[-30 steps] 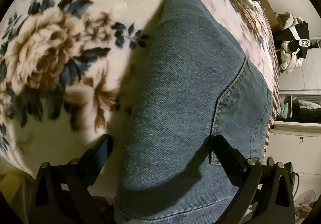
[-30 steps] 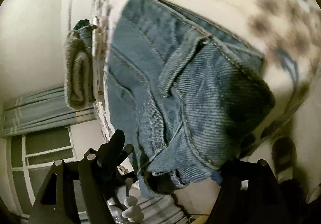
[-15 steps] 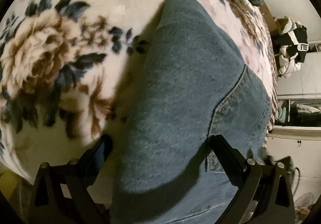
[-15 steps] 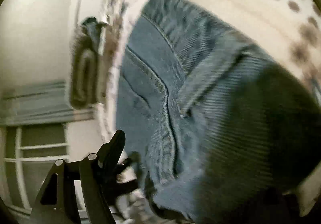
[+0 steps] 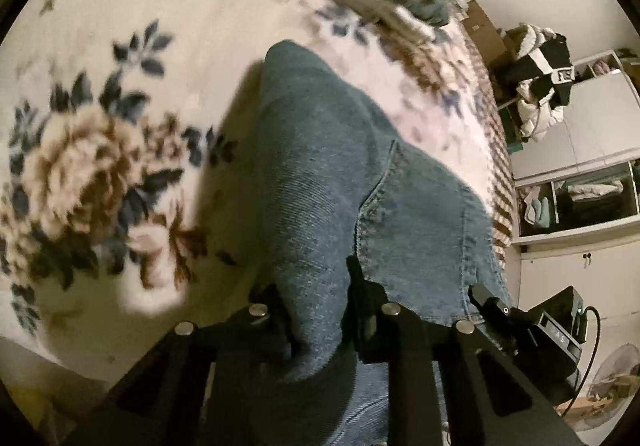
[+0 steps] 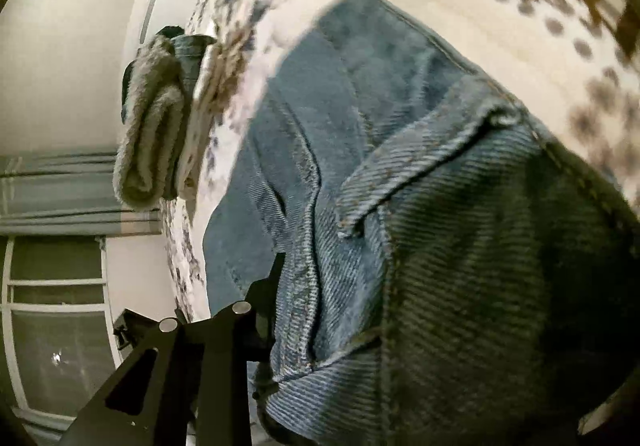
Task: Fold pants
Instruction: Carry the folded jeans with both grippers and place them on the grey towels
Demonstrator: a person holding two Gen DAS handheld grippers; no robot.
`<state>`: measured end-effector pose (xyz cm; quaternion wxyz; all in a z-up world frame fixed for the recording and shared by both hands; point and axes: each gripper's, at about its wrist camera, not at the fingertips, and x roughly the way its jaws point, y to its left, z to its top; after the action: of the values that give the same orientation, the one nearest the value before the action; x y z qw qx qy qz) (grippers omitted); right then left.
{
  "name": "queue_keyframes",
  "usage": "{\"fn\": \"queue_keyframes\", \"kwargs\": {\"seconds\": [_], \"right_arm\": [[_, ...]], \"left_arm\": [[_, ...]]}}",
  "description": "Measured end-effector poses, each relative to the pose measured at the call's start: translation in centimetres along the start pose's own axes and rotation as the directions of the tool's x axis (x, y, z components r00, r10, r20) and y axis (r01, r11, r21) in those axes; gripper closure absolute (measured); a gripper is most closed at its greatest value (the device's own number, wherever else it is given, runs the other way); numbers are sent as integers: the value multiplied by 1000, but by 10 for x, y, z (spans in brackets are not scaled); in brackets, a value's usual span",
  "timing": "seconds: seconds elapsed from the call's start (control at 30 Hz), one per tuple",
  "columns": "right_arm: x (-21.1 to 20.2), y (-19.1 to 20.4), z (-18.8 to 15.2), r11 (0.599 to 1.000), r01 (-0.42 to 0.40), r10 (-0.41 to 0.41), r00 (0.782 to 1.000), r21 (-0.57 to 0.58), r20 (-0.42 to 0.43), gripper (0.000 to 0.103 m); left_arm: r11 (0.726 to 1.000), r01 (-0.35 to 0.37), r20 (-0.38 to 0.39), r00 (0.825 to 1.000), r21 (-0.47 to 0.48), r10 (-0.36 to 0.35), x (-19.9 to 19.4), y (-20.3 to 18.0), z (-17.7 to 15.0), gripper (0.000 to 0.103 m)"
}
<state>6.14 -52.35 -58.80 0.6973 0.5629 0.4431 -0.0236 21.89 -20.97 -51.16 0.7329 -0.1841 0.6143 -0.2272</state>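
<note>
your left gripper has just closed on the jeans lying on the floral blanket; your right gripper, one finger hidden, seems clamped on denim too; lifting begins; next, carry both edges evenly over.

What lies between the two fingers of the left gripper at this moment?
A bunched fold of the jeans; the left gripper has just been closing and now pinches it, seen in the left wrist view.
</note>
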Motion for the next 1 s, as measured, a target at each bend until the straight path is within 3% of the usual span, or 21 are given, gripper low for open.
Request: {"fn": "queue_keyframes", "kwargs": {"seconds": [0.33, 0.5, 0.77, 1.0], "right_arm": [[-49, 74, 1, 995, -39, 35, 999, -95, -35, 74], [-75, 142, 11, 985, -73, 70, 997, -154, -25, 74], [-66, 288, 67, 961, -135, 147, 989, -242, 32, 74], [17, 393, 136, 951, -152, 181, 980, -268, 88, 74]], "left_arm": [[999, 6, 58, 998, 49, -9, -88, -46, 24, 86], [999, 14, 119, 993, 53, -20, -144, -77, 66, 86], [997, 44, 225, 973, 64, -57, -197, -101, 185, 86], [997, 41, 265, 963, 67, -57, -189, -73, 322, 86]]}}
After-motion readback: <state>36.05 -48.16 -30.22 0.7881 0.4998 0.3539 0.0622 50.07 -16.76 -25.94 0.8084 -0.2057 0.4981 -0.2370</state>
